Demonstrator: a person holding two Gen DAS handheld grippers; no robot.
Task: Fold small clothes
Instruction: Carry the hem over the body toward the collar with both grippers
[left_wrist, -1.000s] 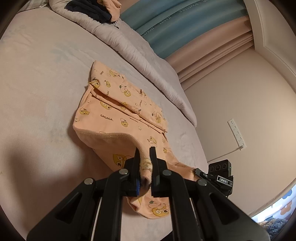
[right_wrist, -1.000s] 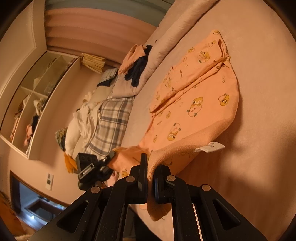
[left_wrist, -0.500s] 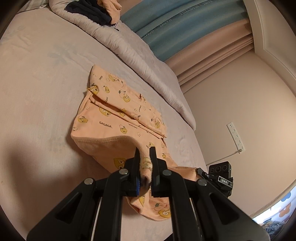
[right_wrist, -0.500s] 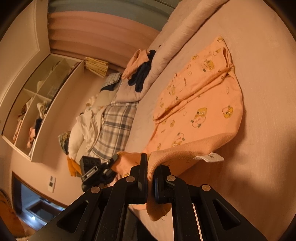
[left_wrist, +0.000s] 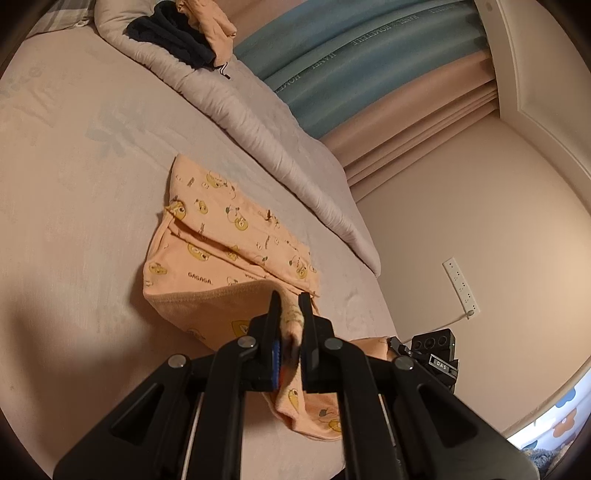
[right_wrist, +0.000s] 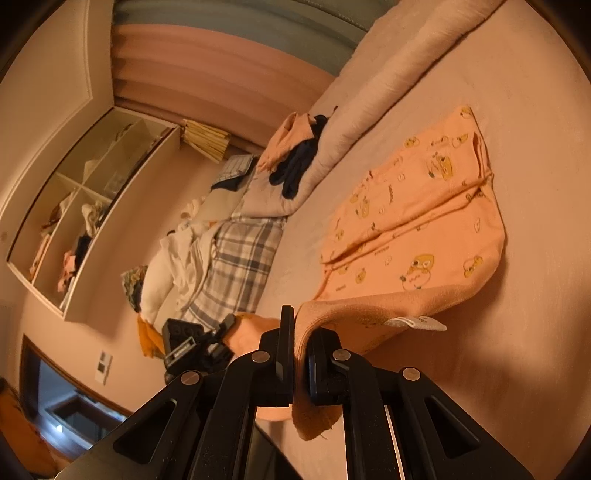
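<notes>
1. Left wrist view: the left gripper (left_wrist: 288, 317) has its jaws clamped narrow on the near edge of the orange garment (left_wrist: 236, 236), lifting that edge off the bed (left_wrist: 74, 184). The far part of the garment lies flat on the bed with one layer already turned over it. A rolled quilt (left_wrist: 258, 122) runs beside it.

2. Right wrist view: the right gripper (right_wrist: 301, 332) pinches the same raised edge at its other corner, near a white label (right_wrist: 415, 323), jaws nearly closed on the cloth. The garment (right_wrist: 417, 229) looks partly folded; judging from this, the lifted edge is yet to be carried over and laid down. Other clothes (right_wrist: 295, 162) on the quilt look unfolded.
</notes>
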